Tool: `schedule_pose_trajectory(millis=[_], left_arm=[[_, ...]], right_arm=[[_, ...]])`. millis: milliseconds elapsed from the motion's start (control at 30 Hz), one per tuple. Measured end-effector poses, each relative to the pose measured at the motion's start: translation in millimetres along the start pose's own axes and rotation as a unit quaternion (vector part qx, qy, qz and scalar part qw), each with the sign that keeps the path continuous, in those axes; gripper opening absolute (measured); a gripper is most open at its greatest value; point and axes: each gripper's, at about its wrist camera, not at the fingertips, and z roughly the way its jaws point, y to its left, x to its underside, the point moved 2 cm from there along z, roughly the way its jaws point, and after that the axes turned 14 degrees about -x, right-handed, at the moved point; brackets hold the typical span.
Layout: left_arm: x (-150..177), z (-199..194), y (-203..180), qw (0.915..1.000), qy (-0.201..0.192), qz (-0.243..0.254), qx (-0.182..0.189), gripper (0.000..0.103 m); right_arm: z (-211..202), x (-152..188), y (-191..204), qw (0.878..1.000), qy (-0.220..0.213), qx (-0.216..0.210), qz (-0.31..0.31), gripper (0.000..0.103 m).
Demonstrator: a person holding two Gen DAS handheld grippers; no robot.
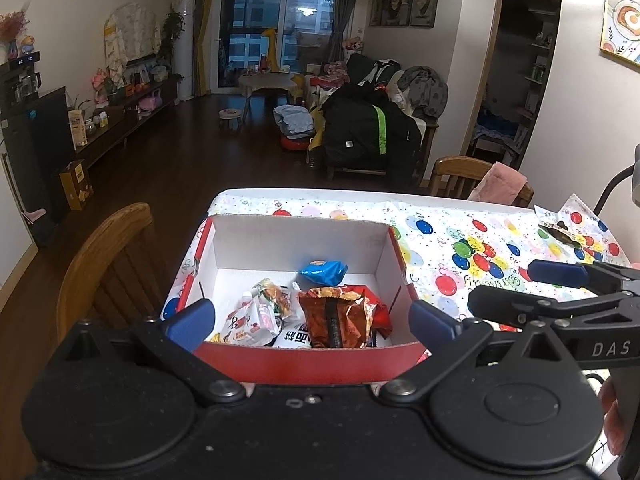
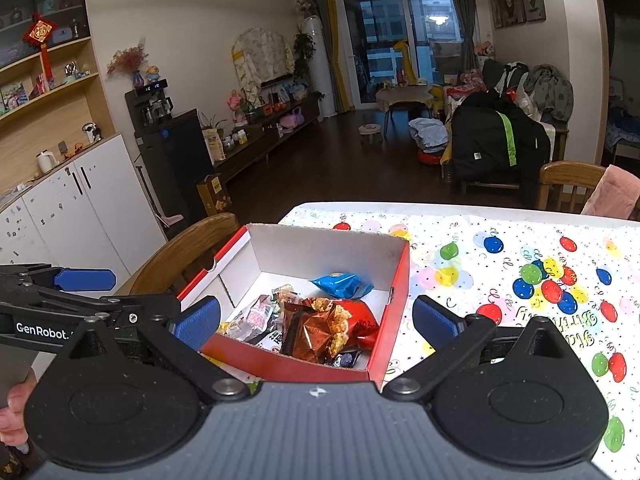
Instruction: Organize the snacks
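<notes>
Left gripper spread wide, empty | right gripper spread wide, empty | snacks piled in red box on table | stray wrapper far right | risk: reaching across might nudge box off table edge

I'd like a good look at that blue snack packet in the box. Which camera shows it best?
The right wrist view: the blue snack packet lies unobstructed on the box floor. In the left wrist view, the packet is smaller and farther back, behind other packets.
</notes>
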Motion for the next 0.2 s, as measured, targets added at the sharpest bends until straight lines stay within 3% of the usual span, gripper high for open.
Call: schedule_pose_trajectory(millis=[200], left_arm=[[4.2, -2.0, 0.6, 1.0, 0.004, -0.003, -0.003, 0.103]], right_arm=[[-2.7, 2.4, -1.1, 1.0, 0.002, -0.002, 0.003, 0.103]])
